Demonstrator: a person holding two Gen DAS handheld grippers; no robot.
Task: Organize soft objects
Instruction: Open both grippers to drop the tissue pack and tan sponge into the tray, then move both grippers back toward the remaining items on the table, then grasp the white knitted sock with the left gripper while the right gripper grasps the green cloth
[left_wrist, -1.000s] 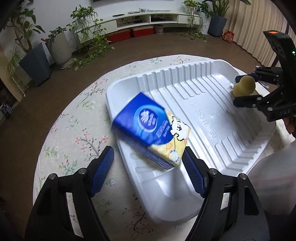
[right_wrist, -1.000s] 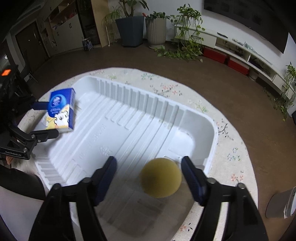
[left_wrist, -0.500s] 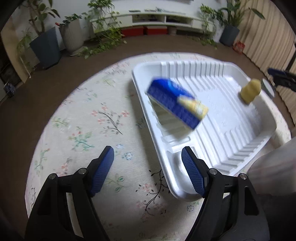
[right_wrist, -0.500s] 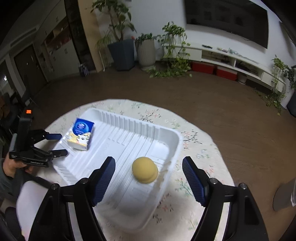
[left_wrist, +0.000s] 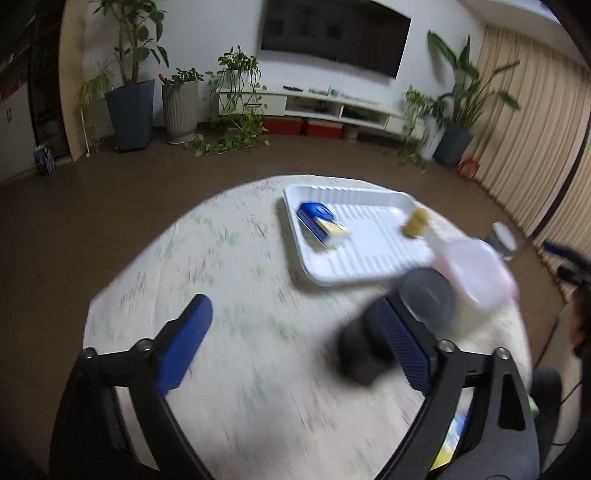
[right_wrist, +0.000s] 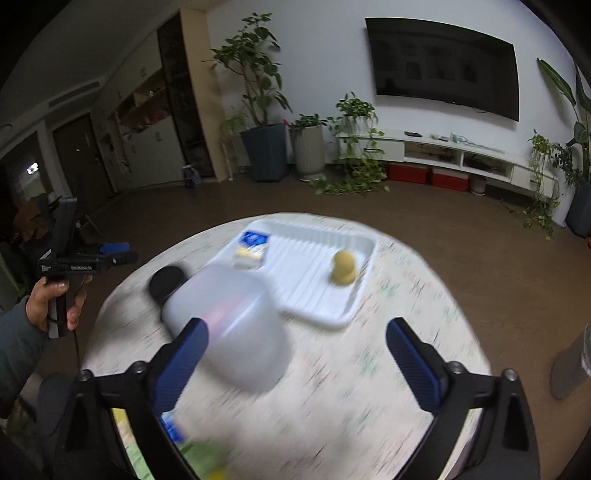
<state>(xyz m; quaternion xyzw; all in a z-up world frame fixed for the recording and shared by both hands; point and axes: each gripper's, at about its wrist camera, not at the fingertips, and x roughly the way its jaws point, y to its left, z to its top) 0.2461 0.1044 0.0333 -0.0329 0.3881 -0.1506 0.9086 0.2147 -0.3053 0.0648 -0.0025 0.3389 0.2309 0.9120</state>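
A blue and yellow tissue pack (left_wrist: 322, 223) and a yellow foam ball (right_wrist: 344, 266) lie well apart inside the white ribbed plastic tray (right_wrist: 325, 315) on the round floral-clothed table (left_wrist: 236, 369). Both the left gripper (left_wrist: 295, 354) and right gripper (right_wrist: 297, 363) hold nothing, jaws opening wide. A translucent plastic jug with a black cap (right_wrist: 225, 317) lies near the tray; a careless sweep of either gripper could likely knock it off the table.

Your two black handheld grippers with blue finger pads

Your left gripper (left_wrist: 299, 350) and right gripper (right_wrist: 297, 356) are showing ribbed blue pads (right_wrist: 412, 363) on black arms with silver screws; your left hand (right_wrist: 55, 301) is wearing a grey-green sleeve (right_wrist: 16, 345), a thin black cable trailing below it
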